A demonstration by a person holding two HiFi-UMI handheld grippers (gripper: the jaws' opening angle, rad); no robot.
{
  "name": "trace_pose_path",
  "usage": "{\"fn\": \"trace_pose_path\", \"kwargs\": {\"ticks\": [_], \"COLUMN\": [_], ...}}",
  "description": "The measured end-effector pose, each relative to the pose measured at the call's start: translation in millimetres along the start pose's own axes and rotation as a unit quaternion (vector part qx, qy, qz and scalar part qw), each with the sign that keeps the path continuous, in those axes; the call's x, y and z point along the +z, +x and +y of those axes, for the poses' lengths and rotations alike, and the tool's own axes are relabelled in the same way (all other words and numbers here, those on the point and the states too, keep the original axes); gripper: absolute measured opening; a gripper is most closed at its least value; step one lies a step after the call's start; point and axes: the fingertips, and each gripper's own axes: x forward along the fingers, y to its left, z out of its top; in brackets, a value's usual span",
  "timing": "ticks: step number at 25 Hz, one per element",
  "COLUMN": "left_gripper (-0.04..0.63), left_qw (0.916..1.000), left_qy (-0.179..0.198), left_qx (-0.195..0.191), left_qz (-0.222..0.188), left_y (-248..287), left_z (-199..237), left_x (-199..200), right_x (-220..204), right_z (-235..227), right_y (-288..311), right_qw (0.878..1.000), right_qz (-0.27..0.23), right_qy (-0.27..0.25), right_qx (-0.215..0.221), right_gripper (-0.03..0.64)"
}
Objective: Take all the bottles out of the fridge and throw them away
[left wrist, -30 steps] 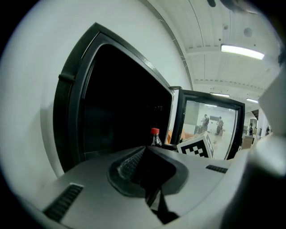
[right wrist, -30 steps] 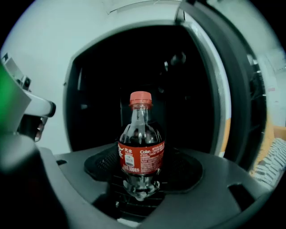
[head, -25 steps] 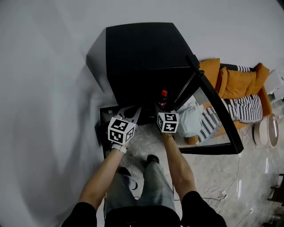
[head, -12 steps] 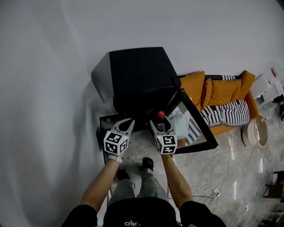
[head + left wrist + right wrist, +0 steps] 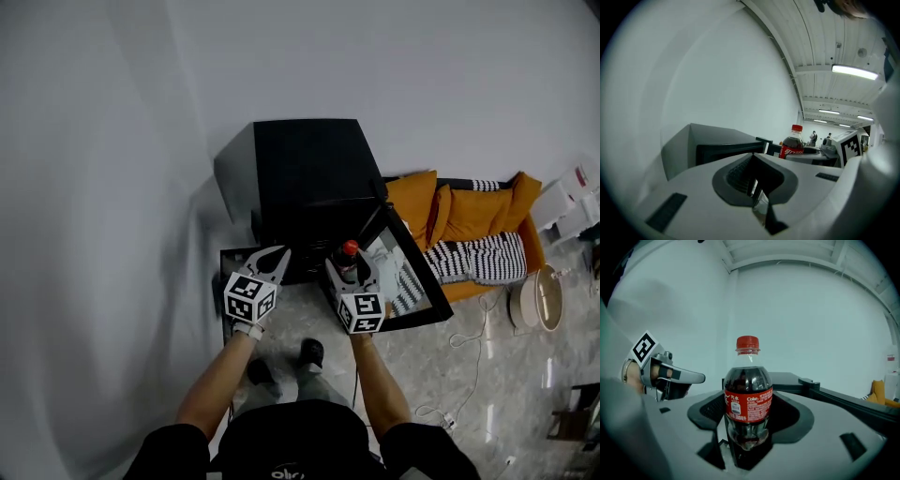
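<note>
Holding a cola bottle (image 5: 748, 394) upright in the right hand-held gripper (image 5: 746, 441), pinching the lower body beneath the red label with both jaws, red cap pointing up. Hanging in the air just in front of the black fridge (image 5: 305, 159), outside its cabinet and beside its open glass door (image 5: 405, 281). Carrying the left hand-held gripper (image 5: 269, 255) with jaws drawn together and nothing between them, also just in front of the fridge, about level with the bottle and a little apart from it on the side away from the door. Standing on the pale marbled floor (image 5: 450, 375) before the fridge, both forearms reaching forward. Showing an orange sofa (image 5: 469, 208) with striped cushions beyond the fridge's open door, against the white wall.
</note>
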Motion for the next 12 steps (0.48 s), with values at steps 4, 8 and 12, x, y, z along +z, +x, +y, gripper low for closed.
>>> {"fn": "trace_pose_path", "kwargs": {"ticks": [4,8,12], "left_gripper": [0.002,0.002,0.002], "left_qw": [0.9994,0.9967,0.9897], "left_qy": [-0.002,-0.008,-0.02], "left_qx": [0.032,0.08,0.14], "left_qz": [-0.008,-0.016,-0.024], "left_y": [-17,-49,-93], "left_z": [21,50,80], "left_x": [3,5,2], "right_x": [9,14,16], "right_z": [24,64,116], "right_y": [17,39,60], "right_qw": [0.999,0.996,0.988], "right_qz": [-0.005,-0.007,-0.007], "right_qy": [-0.01,-0.016,-0.022], "right_qx": [0.038,0.087,0.15], "right_gripper": [0.307,0.307,0.307]}}
